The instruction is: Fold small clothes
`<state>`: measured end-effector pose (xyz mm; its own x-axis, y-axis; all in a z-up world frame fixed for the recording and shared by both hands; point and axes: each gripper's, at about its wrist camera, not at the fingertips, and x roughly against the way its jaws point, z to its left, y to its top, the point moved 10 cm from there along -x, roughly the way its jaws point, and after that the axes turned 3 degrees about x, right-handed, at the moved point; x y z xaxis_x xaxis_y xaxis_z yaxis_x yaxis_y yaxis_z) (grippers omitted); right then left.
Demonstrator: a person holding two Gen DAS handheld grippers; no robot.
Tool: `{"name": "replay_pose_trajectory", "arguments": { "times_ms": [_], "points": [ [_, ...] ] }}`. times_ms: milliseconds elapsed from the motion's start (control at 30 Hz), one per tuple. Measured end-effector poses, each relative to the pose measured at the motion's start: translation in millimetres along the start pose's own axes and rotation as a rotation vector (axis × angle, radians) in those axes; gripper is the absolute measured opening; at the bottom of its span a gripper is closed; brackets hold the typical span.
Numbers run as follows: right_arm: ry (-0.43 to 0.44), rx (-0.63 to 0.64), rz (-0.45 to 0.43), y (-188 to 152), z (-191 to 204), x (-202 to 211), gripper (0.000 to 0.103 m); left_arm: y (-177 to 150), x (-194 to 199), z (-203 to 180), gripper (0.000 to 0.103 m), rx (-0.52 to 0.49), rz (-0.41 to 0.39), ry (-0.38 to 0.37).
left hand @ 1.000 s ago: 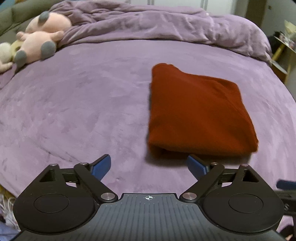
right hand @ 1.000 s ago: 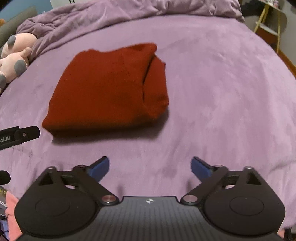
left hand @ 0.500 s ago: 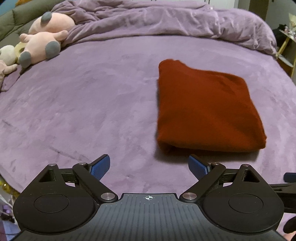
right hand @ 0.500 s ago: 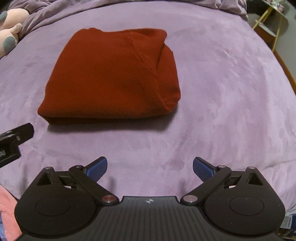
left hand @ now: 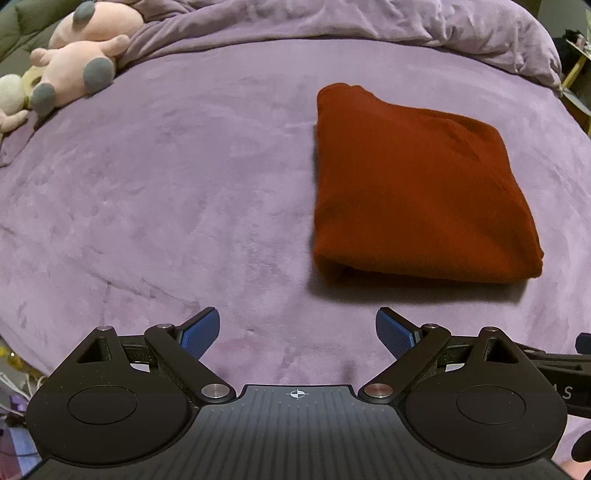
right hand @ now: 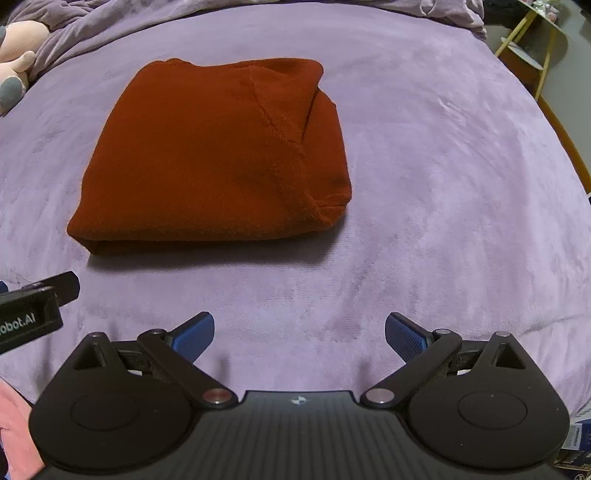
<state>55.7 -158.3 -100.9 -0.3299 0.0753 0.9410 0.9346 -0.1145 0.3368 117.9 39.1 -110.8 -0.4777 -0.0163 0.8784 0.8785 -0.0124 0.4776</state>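
Note:
A rust-red garment (left hand: 417,188) lies folded into a neat rectangle on the purple bed cover (left hand: 166,192). It also shows in the right wrist view (right hand: 218,158), with a seam and a tucked fold on its right side. My left gripper (left hand: 297,334) is open and empty, hovering near the bed's front edge, short of the garment and to its left. My right gripper (right hand: 299,334) is open and empty, short of the garment's near edge. The left gripper's body (right hand: 33,312) shows at the left edge of the right wrist view.
Pink and grey plush toys (left hand: 81,70) lie at the far left of the bed. A bunched purple duvet (left hand: 351,26) runs along the back. A yellow-legged side table (right hand: 535,40) stands beyond the bed's right edge. Pink fabric (right hand: 14,435) shows at the lower left.
Both grippers have drawn back and risen a little from the folded garment, so it sits more squarely in each view. Both stay open and empty. The garment has not moved.

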Motion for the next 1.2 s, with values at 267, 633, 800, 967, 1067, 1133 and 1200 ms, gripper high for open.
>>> {"name": "replay_pose_trajectory", "arguments": {
  "times_ms": [267, 633, 800, 967, 1067, 1133, 1200],
  "points": [
    [0.014, -0.008, 0.006, -1.6, 1.5, -3.6, 0.099, -1.1, -0.5, -0.9, 0.095, -0.006, 0.010, 0.005],
    [0.021, -0.027, 0.000, -2.8, 0.2, -3.9, 0.099, -3.5, -1.4, -3.4, 0.095, -0.026, 0.009, 0.013],
    [0.012, -0.014, 0.001, -3.1, 1.1, -3.7, 0.099, -4.1, -2.7, -1.7, 0.095, -0.016, 0.014, 0.007],
    [0.003, -0.021, -0.015, -1.8, -1.8, 0.3, 0.099, -5.2, -6.4, 1.6, 0.095, -0.017, 0.026, 0.017],
    [0.006, -0.028, -0.007, -2.7, -2.7, -1.5, 0.099, -7.1, -6.9, 1.6, 0.095, -0.012, 0.030, 0.012],
    [0.006, -0.027, -0.005, -2.5, -2.8, -2.4, 0.099, -6.9, -6.7, 2.2, 0.095, -0.008, 0.031, 0.010],
    [0.004, -0.023, -0.005, -2.5, -2.4, -2.8, 0.099, -6.3, -7.1, 3.0, 0.095, -0.010, 0.032, 0.011]
  ]
}}
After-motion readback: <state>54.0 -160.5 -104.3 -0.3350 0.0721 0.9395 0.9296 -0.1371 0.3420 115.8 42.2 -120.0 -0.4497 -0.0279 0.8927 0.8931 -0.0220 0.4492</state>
